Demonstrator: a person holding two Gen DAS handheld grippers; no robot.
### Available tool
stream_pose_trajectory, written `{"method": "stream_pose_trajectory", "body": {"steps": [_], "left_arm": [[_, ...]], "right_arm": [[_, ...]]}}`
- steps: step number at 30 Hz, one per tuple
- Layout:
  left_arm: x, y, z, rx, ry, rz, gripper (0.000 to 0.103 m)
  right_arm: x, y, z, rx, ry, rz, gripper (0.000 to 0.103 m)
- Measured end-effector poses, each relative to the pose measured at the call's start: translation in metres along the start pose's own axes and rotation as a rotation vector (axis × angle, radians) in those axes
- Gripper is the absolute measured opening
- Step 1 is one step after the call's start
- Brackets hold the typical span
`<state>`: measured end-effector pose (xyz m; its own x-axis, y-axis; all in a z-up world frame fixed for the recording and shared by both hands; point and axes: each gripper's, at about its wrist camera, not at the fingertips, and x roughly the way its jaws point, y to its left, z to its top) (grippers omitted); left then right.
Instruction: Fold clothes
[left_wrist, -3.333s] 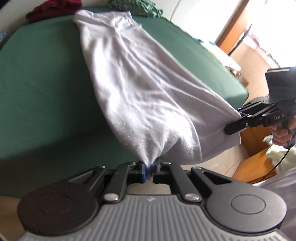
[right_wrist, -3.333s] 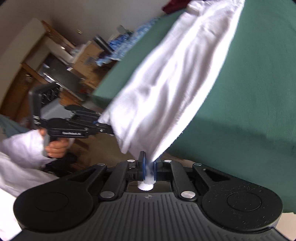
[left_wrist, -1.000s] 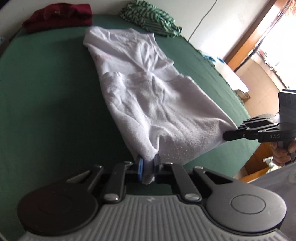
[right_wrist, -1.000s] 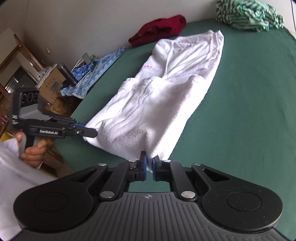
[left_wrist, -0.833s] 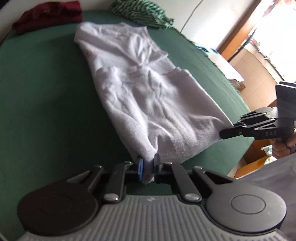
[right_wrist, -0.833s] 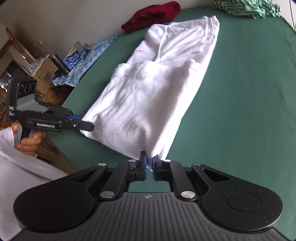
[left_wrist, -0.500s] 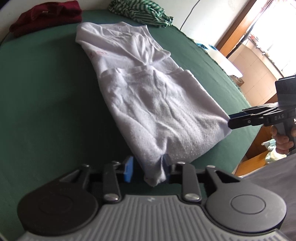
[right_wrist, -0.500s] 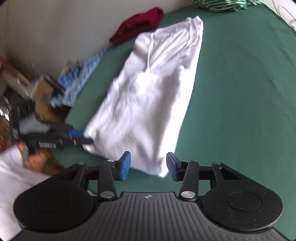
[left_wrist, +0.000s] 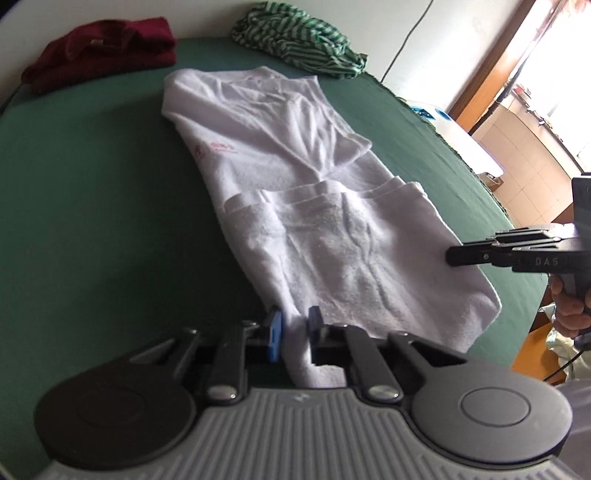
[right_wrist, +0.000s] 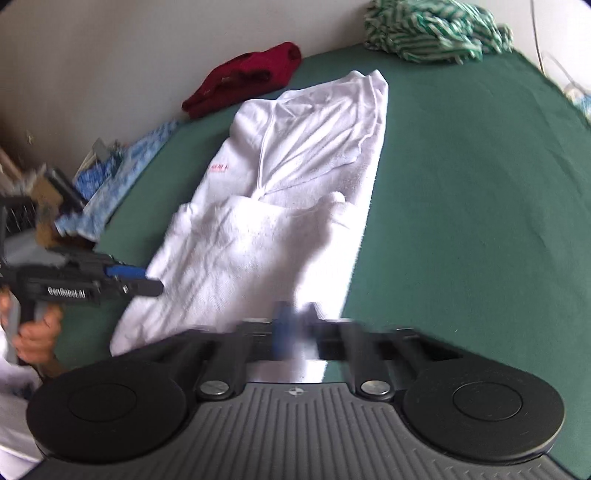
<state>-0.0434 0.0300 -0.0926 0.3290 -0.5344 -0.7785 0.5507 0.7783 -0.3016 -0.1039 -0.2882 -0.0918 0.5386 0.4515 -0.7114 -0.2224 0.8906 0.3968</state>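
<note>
Left wrist view: left gripper (left_wrist: 295, 325) parted narrowly, loose around corner of white shirt (left_wrist: 314, 206); doorway (left_wrist: 517, 74) visible only here.
Right wrist view: right gripper (right_wrist: 295, 325) blurred, cannot tell its gap; blue cloth (right_wrist: 122, 173) only here.
Count: one white shirt, one red garment (right_wrist: 243, 77), one striped garment (right_wrist: 432, 27).
Shirt: on green table (right_wrist: 480, 184), long axis running away from grippers, lower part folded up.

Both wrist cams sat low and close at the near edge of the green cloth-covered table (left_wrist: 92, 206), facing its far wall. Shared: folded white cotton shirt (left_wrist: 295, 192) (right_wrist: 280, 206), crumpled maroon garment (left_wrist: 99, 51) (right_wrist: 243, 77).
</note>
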Motion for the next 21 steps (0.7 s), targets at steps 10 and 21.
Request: {"method": "stream_pose_trajectory", "body": {"steps": [10,21], "left_arm": [[-0.029,0.006,-0.033,-0.11,0.039,-0.032,0.06],[-0.028,-0.014,-0.043,-0.097,0.056,-0.086,0.0]], "right_arm": [[-0.019,-0.002,-0.025,0.041,0.069,0.079,0.041],[-0.015,-0.006,-0.029,0.081,0.101,0.127,0.007]]}}
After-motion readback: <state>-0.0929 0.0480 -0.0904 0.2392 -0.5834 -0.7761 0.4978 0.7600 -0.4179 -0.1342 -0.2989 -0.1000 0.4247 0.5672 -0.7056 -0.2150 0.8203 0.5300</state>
